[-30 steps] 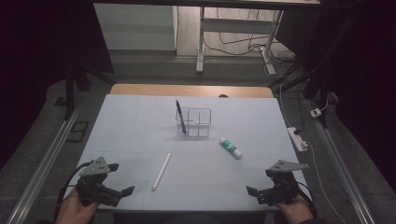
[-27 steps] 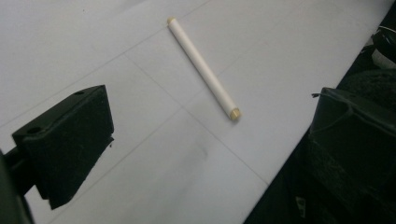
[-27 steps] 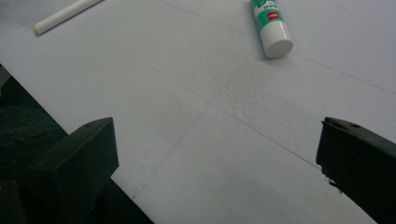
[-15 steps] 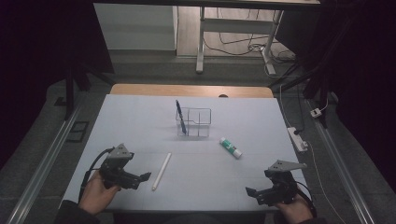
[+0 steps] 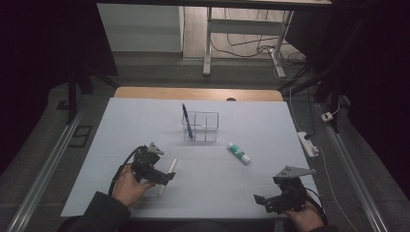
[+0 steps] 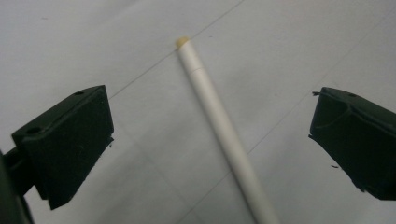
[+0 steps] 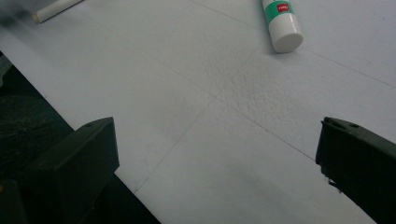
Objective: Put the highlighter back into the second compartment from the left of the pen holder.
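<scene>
You have not picked up the white stick (image 6: 219, 135) yet: it lies flat on the white table cover (image 5: 270, 130), on your side of the clear organizer (image 5: 200, 126) and off to its left, well apart from it. Judging by the layout, the grab, the lift and the carry to the organizer are all left to do. One dark pen (image 5: 187, 121) already stands tilted in the organizer's left compartment, and a green-and-white glue stick (image 5: 239, 152) lies flat on the cover, on your side of the organizer and to its right.

Your left gripper (image 5: 162, 178) is right at the stick, its jaws spread wide. In the left gripper view the stick runs up between them, touching neither, with its yellowish tip pointing away from you. You look lined up for a close across the shaft.

Your right gripper (image 5: 263, 202) rests far from the organizer, at the near right edge of the cover, with its jaws also wide apart and nothing between them. The glue stick lies ahead of it, well out of reach.
</scene>
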A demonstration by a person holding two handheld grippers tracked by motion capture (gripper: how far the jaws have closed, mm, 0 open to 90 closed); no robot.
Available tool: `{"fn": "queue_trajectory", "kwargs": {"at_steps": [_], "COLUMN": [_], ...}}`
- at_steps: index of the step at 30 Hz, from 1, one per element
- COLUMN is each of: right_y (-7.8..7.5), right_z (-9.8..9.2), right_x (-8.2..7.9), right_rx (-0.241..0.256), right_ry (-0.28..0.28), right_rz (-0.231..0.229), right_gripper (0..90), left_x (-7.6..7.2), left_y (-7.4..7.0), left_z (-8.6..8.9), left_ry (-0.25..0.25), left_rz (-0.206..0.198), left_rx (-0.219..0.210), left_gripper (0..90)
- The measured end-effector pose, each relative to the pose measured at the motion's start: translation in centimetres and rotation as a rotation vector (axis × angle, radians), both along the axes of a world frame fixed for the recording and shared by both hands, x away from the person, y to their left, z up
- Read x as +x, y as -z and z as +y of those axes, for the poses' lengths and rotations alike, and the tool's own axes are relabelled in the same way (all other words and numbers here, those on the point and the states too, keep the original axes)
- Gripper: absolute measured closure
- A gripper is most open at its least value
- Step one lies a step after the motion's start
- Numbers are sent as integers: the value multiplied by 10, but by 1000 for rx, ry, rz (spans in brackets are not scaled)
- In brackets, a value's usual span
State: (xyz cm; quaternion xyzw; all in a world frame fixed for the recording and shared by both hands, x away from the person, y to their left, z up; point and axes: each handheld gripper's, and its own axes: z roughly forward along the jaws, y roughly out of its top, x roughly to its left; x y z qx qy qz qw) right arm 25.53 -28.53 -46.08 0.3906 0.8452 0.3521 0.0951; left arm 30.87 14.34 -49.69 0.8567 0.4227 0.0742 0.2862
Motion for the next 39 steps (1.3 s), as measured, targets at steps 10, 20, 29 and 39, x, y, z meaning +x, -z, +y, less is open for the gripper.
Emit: {"fn": "queue_trajectory", "kwargs": {"at_steps": [10,20,29,39], "right_y": [0,1,1,1], "right_z": [1,1,0,0], "right_x": [0,1,2,1], "right_rx": [-5,-4,-3,-1], "right_ry": [-6,-7,-6,-5], "right_rz": [5,11,17,14], "right_gripper": [0,0,0,0], "left_x": [25,29,28,33], "left_y": [17,18,16,15], "left_z": [-18,-27,-31,-21], "left_ry": [-48,-38,-70,-58], "left_rz": [66,112,111,142], "left_rx": [94,108,156,55], "left_gripper": [92,527,758,781]}}
